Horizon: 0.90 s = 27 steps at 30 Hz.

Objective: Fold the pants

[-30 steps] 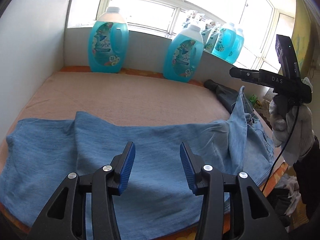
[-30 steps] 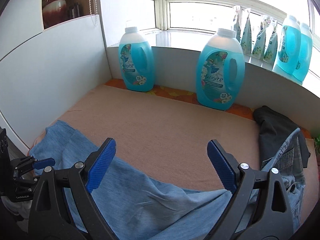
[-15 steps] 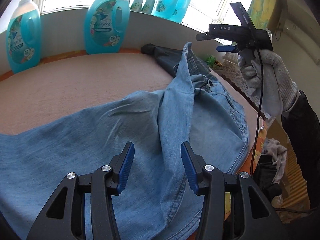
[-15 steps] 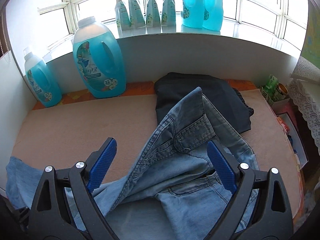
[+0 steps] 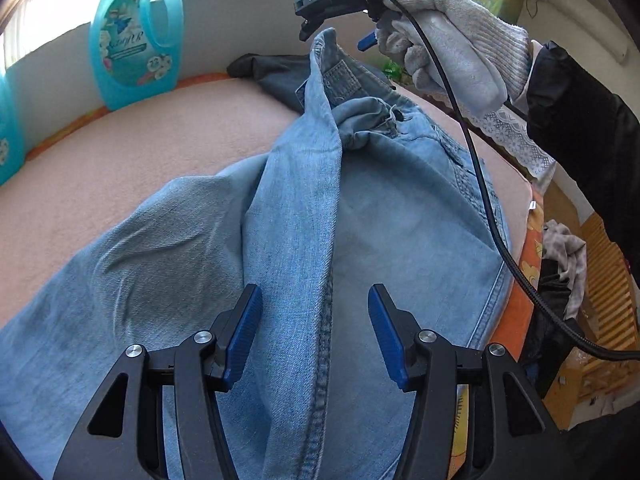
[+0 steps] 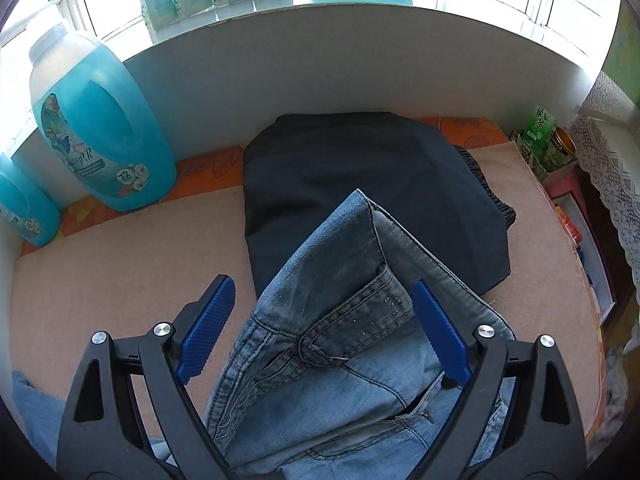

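Denim: light blue jeans (image 5: 304, 216) spread over the pinkish-beige pad (image 5: 132, 148), one edge drawn up into a ridge running from the near side to a raised waistband corner.
Waistband: lifted corner with belt loop and rivets, seen close in the right wrist view (image 6: 360, 296), standing up off the pad.
Left gripper (image 5: 314, 332): jaws parted and lately widening, blue pads either side of the denim ridge, not pressing it.
Right gripper (image 6: 324, 326): jaws spread wide, lately narrowing a little, waistband corner between the pads; far pad close against the cloth, no clear pinch.
Right hand (image 5: 448, 52): in a white knit glove, black sleeve behind, cable trailing down.
Dark garment (image 6: 360, 184): folded, lying behind the jeans against the white back wall.
Detergent bottle (image 6: 96, 128): turquoise, upright at the back left of the pad, a second one partly visible beside it.
Windowsill: more turquoise bottles and pouches in a row.
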### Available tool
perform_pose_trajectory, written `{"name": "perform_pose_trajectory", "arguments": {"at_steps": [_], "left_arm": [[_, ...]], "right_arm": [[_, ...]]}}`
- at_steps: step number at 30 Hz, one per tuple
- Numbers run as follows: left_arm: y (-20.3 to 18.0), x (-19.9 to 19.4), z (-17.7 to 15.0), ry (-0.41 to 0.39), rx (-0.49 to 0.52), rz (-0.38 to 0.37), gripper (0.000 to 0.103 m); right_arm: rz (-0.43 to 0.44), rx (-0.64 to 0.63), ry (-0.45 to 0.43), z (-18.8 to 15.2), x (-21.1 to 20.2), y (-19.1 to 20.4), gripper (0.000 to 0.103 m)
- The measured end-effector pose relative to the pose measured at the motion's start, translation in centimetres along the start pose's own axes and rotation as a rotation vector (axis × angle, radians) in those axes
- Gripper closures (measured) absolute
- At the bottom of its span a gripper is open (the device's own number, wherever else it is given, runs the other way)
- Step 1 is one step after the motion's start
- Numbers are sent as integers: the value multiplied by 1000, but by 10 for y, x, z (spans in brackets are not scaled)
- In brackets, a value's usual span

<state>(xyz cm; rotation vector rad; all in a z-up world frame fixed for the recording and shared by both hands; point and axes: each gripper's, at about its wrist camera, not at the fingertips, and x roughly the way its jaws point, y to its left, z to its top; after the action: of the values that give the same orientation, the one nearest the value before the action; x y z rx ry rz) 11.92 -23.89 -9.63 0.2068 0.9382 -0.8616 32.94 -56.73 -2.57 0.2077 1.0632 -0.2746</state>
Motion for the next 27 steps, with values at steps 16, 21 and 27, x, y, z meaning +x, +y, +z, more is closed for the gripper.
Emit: {"name": "perform_pose_trajectory", "arguments": {"at_steps": [16, 21, 27], "left_arm": [[26, -2, 2, -37, -101, -53, 95], [16, -26, 8, -107, -72, -53, 96], [-7, -50, 8, -151, 29, -52, 97]], "right_arm": [[127, 115, -39, -14, -33, -44, 96], [156, 151, -164, -27, -98, -71, 97], [192, 223, -241, -78, -150, -120, 97]]}}
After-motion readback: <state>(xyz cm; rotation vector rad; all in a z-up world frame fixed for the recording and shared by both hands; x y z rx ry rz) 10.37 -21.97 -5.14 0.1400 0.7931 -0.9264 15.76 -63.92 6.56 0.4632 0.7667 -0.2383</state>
